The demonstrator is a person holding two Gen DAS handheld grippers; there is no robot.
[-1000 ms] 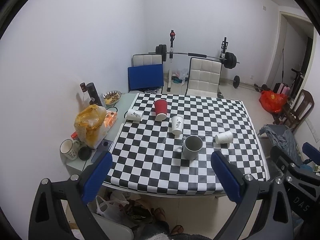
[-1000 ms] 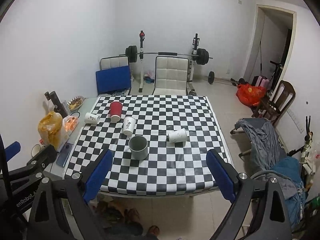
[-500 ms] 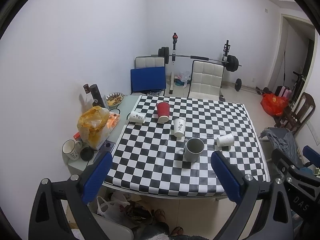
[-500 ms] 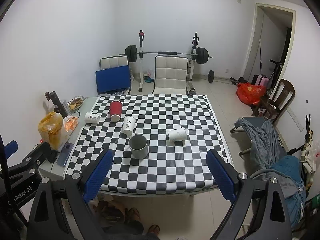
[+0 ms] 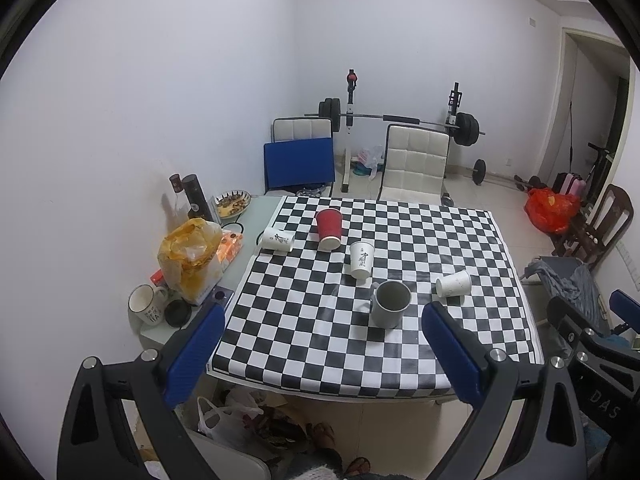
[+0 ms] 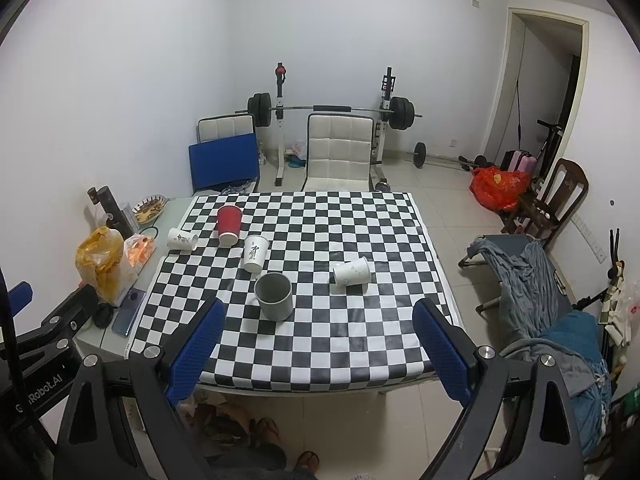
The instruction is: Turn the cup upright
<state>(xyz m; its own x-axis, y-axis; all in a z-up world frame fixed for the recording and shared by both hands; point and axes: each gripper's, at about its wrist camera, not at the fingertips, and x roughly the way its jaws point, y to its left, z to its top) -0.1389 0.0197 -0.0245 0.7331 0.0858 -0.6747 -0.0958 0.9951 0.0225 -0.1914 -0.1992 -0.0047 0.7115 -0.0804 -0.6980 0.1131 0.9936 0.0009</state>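
**Both tools released, held short of tabletop; two paper cups lying on their sides**

Left tool (image 5: pixel 322 338): blue pads spread wide, nothing between them, held above and short of the near edge of the tabletop (image 5: pixel 400 376). Right tool (image 6: pixel 318 332): likewise spread, gripping nothing, at a similar standoff from the near edge. Part of the right tool visible at the right border of the left wrist view; part of the left tool visible at the left border of the right wrist view.

Checkered cloth (image 6: pixel 360 340) covering most of the tabletop. On it:
- Tipped white cup (image 6: pixel 352 273), right of centre, lying on its side, mouth turned toward the left. Untouched by either tool.
- Second tipped cup (image 6: pixel 182 239), white with dark print, at the cloth's left edge, also on its side.
- Grey mug (image 6: pixel 274 297), upright, mouth open to the camera, nearest the tools.
- Printed white cup (image 6: pixel 255 254), standing, just behind the grey mug.
- Red cup (image 6: pixel 229 225), standing behind the printed cup; apparently mouth up, though fisheye distortion makes this uncertain.

On the bare strip left of the cloth: yellow bag (image 5: pixel 188 256), white mug (image 5: pixel 145 309), dark bottle (image 5: pixel 196 198), bowl (image 5: pixel 232 202).

Behind the tabletop: white chair (image 6: pixel 338 152), barbell rack (image 6: pixel 332 110).
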